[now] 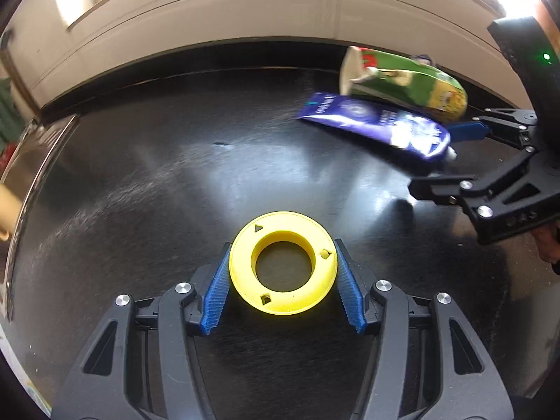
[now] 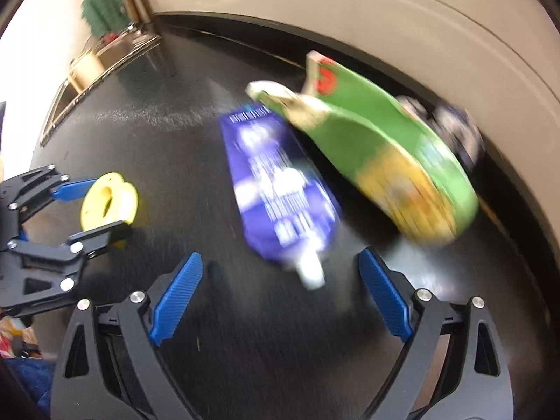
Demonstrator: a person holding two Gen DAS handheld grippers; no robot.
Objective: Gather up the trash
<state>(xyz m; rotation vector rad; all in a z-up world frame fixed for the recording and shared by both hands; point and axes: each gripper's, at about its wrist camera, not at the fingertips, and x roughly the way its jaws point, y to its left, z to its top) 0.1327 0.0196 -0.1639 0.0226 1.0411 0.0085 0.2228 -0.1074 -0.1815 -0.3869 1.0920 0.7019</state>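
Observation:
A yellow plastic ring (image 1: 283, 262) lies flat on the black countertop (image 1: 157, 192), and my left gripper (image 1: 282, 245) is shut on it, blue pads pressing its two sides. In the right wrist view the same ring (image 2: 108, 199) sits in the left gripper (image 2: 105, 206) at far left. A purple squeeze tube (image 2: 280, 192) lies ahead of my right gripper (image 2: 280, 255), its white cap between the open fingers and touching neither pad. A crushed green carton (image 2: 378, 154) lies just behind the tube. From the left wrist, the right gripper (image 1: 444, 157) stands open at the tube (image 1: 378, 122) cap, beside the carton (image 1: 409, 84).
A cream wall panel (image 1: 245, 14) runs along the back of the countertop. A metal sink rim (image 1: 31, 161) borders the left side. A small dark crumpled wrapper (image 2: 455, 129) lies behind the carton. The right wrist view is blurred.

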